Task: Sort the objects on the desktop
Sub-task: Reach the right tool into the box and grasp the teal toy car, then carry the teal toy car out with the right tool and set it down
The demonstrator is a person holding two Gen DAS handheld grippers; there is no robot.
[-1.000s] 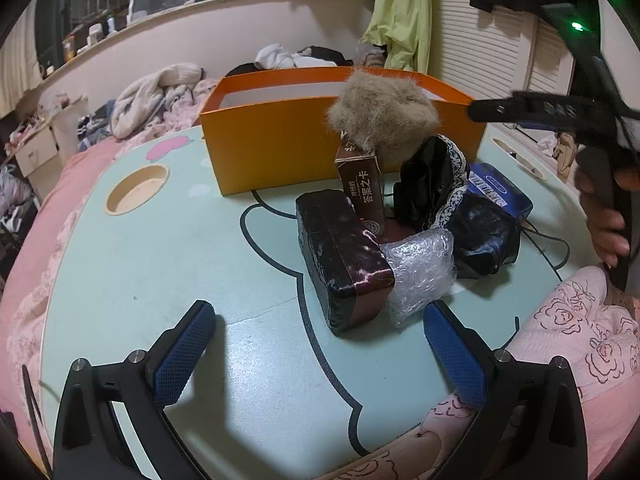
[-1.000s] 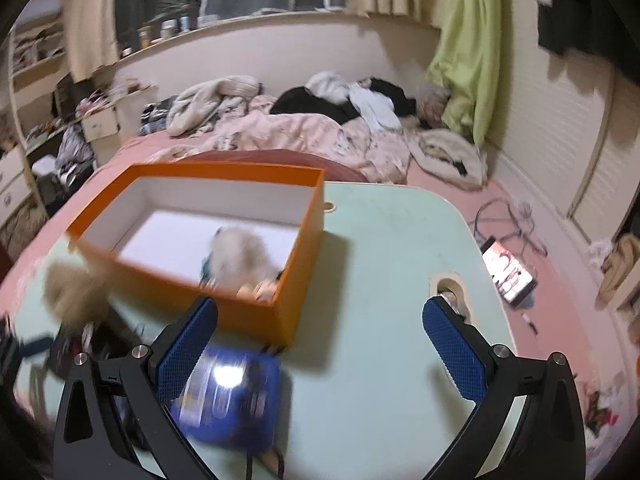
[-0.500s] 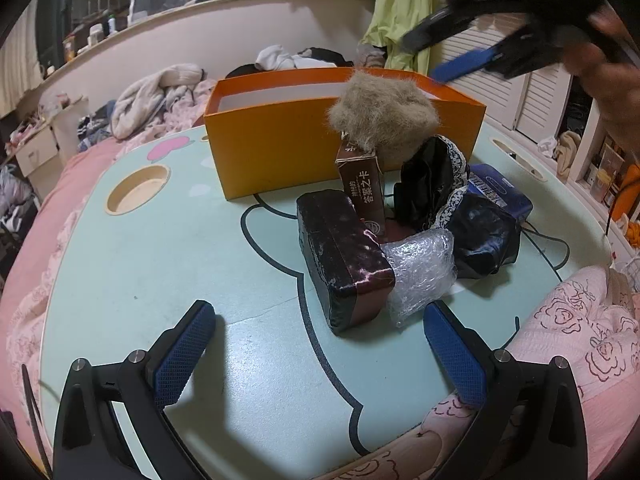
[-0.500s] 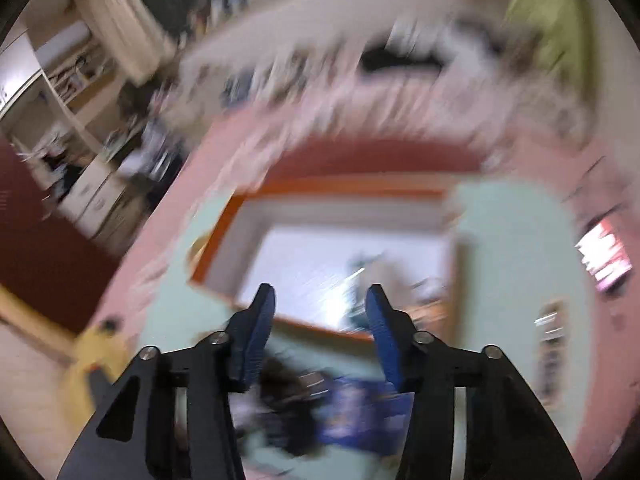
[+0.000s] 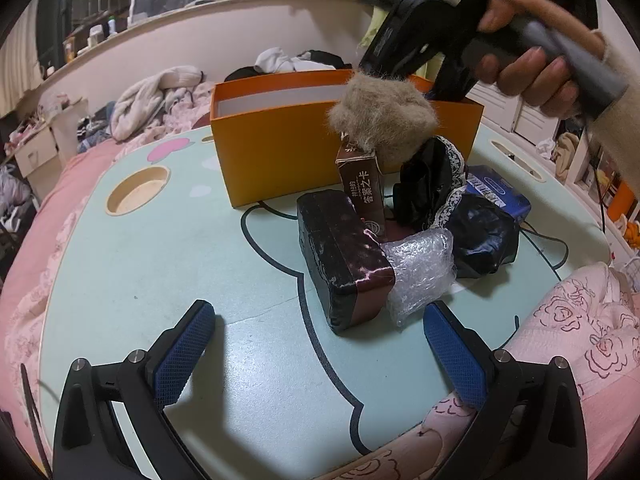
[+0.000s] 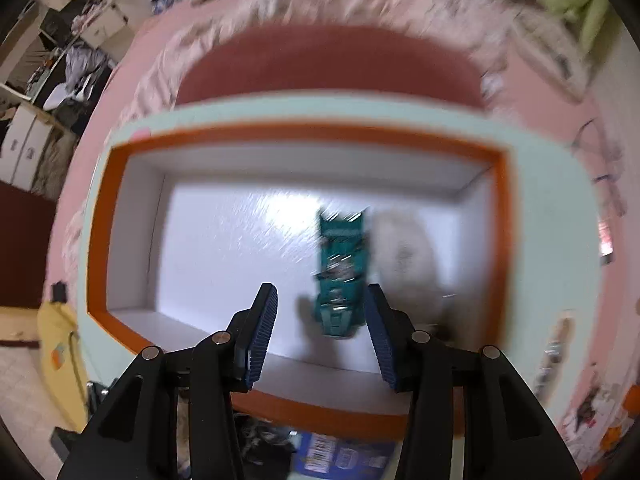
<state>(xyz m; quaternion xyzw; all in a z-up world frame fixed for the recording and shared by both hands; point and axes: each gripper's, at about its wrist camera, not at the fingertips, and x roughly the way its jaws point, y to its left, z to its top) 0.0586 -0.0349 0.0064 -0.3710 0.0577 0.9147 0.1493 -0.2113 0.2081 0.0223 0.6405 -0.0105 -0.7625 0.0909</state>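
My left gripper hovers open just above the mint table, in front of a pile. The pile holds a dark glossy box, bubble wrap, a brown carton, a tan fluffy ball, black lace cloth, a black bag and a blue packet. My right gripper points down into the orange box. Its jaws are opening and grip nothing. A teal packet and a pale fluffy thing lie on the box floor below, blurred.
The orange box stands behind the pile. A round cup hole sits in the table at the left. A hand holds the right gripper above the box. Pink quilt laps the table's right edge, with cluttered bedding beyond.
The right gripper swung from beside the table to above the orange box and tipped steeply down, its jaws narrowing from wide. The left gripper and the pile stayed put.
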